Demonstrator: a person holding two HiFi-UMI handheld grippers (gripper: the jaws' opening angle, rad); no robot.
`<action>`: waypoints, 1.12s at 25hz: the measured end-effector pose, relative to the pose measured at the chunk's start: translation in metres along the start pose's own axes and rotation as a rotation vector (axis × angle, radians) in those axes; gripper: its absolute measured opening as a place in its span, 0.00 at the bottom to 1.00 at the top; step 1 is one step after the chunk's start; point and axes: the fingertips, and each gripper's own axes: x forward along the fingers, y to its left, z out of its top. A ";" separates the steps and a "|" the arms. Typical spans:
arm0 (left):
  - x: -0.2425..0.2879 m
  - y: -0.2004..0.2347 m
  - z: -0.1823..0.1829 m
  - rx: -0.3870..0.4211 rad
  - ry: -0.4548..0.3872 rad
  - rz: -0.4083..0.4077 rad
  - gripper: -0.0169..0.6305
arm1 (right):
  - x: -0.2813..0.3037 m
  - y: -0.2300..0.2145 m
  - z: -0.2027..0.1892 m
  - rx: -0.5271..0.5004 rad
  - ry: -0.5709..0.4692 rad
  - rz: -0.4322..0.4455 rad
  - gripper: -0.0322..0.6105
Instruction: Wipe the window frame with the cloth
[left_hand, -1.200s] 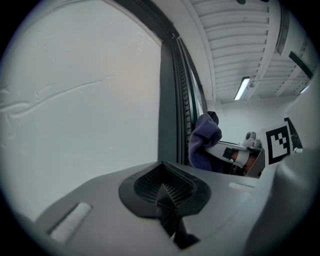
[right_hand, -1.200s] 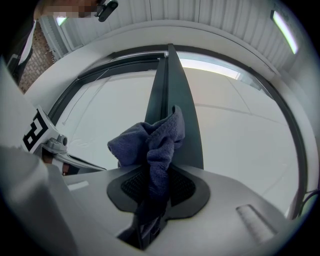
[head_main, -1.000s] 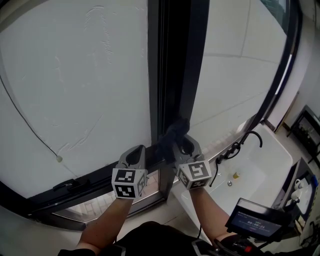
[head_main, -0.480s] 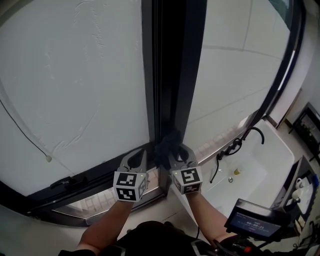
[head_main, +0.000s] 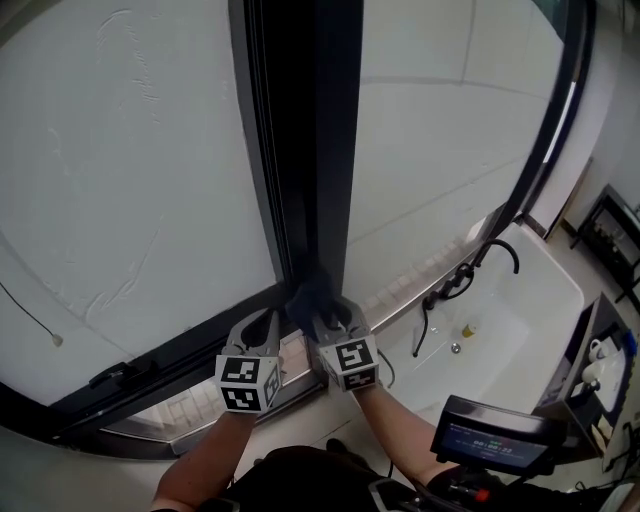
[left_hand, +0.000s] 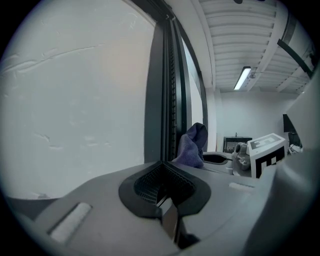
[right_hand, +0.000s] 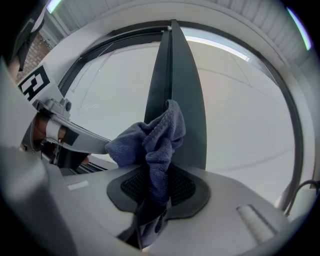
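A blue-purple cloth (right_hand: 152, 150) is pinched in my right gripper (head_main: 322, 312) and pressed against the foot of the dark upright window frame post (head_main: 305, 150). The same cloth (head_main: 305, 295) shows as a dark lump at the post's base in the head view, and the cloth (left_hand: 192, 147) appears to the right in the left gripper view. My left gripper (head_main: 262, 328) sits just left of the right one, near the lower frame rail (head_main: 150, 375); its jaws are closed with nothing between them.
Frosted panes (head_main: 130, 170) lie on both sides of the post. A white sink (head_main: 510, 330) with a dark tap (head_main: 500, 250) is at lower right. A small screen device (head_main: 490, 435) sits near the bottom right. A thin cable (head_main: 30, 315) hangs on the left pane.
Both grippers have slid down and leftward along the post toward its base, with the cloth still held against the frame.
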 end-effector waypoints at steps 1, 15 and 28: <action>0.000 -0.001 -0.001 0.002 0.002 0.002 0.03 | 0.000 0.001 0.000 0.005 -0.001 0.005 0.19; 0.004 0.001 -0.007 -0.012 0.013 0.074 0.03 | -0.002 0.004 -0.030 0.006 0.060 0.071 0.19; -0.003 0.004 -0.032 -0.052 0.045 0.122 0.03 | -0.004 0.009 -0.044 0.006 0.110 0.125 0.19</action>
